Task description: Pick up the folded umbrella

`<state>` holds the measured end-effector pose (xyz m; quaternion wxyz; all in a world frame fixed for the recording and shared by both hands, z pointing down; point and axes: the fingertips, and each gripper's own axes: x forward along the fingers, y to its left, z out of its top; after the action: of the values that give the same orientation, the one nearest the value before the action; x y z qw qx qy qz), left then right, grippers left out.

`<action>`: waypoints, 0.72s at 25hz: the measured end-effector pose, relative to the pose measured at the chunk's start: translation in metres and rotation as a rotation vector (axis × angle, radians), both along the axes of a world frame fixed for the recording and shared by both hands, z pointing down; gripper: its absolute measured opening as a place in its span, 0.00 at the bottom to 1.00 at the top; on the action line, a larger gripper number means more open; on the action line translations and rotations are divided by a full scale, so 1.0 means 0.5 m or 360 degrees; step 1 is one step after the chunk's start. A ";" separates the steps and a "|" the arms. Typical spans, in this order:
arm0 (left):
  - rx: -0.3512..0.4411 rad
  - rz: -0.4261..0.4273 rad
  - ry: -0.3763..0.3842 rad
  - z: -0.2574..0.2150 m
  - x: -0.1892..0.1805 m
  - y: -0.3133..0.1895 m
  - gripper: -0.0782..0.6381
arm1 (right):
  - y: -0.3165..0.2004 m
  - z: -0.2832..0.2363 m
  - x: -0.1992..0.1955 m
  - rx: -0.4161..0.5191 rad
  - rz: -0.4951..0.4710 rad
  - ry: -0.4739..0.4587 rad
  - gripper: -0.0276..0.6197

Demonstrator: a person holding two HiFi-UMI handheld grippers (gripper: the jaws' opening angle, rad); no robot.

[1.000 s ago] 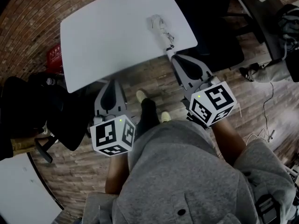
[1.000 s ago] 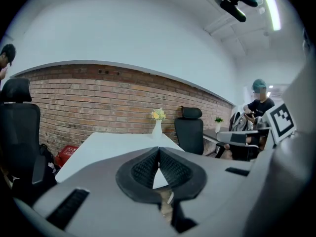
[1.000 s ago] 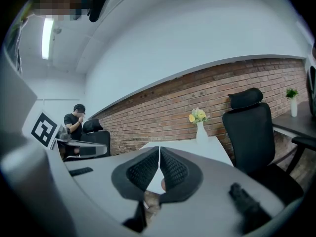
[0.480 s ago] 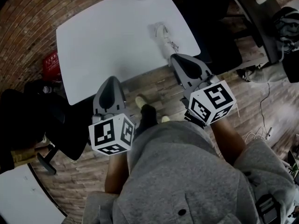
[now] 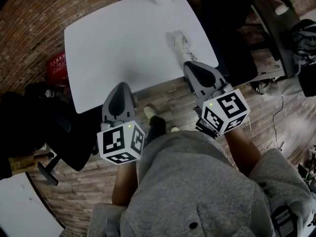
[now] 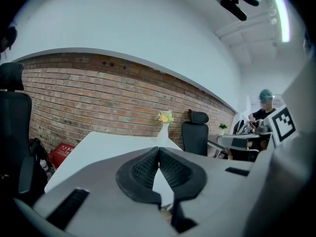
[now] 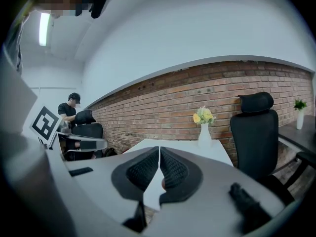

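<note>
Pale fabric rolled into a short bundle, the folded umbrella (image 5: 181, 41) lies along the right edge of the smooth white table (image 5: 123, 43), near its front corner. It is probably light, soft outside and stiff within, so it is best taken mid-length. The left gripper (image 5: 121, 86) and right gripper (image 5: 190, 64) press their ribbed black pads (image 7: 174, 171) together, holding nothing.

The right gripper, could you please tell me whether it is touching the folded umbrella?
Cannot tell. In the head view the right gripper lines up with the near end of the folded umbrella; neither contact nor a gap shows plainly.
</note>
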<state>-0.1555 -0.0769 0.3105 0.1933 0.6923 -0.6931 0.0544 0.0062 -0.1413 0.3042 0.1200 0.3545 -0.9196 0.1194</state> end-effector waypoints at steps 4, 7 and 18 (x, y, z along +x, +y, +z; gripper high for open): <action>-0.0013 -0.0012 0.0009 0.008 -0.016 -0.009 0.13 | -0.014 0.002 -0.012 0.0003 -0.0008 0.0028 0.08; -0.0015 -0.0002 0.0011 0.008 -0.019 -0.021 0.13 | -0.028 0.003 -0.012 0.0010 0.0003 0.0047 0.08; -0.0013 0.0142 -0.0001 0.011 -0.042 -0.113 0.13 | -0.102 0.011 -0.020 0.0004 0.0162 0.0050 0.08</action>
<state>-0.1763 -0.1332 0.3161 0.1933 0.7218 -0.6613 0.0662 -0.0038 -0.1922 0.3095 0.1277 0.4028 -0.8986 0.1186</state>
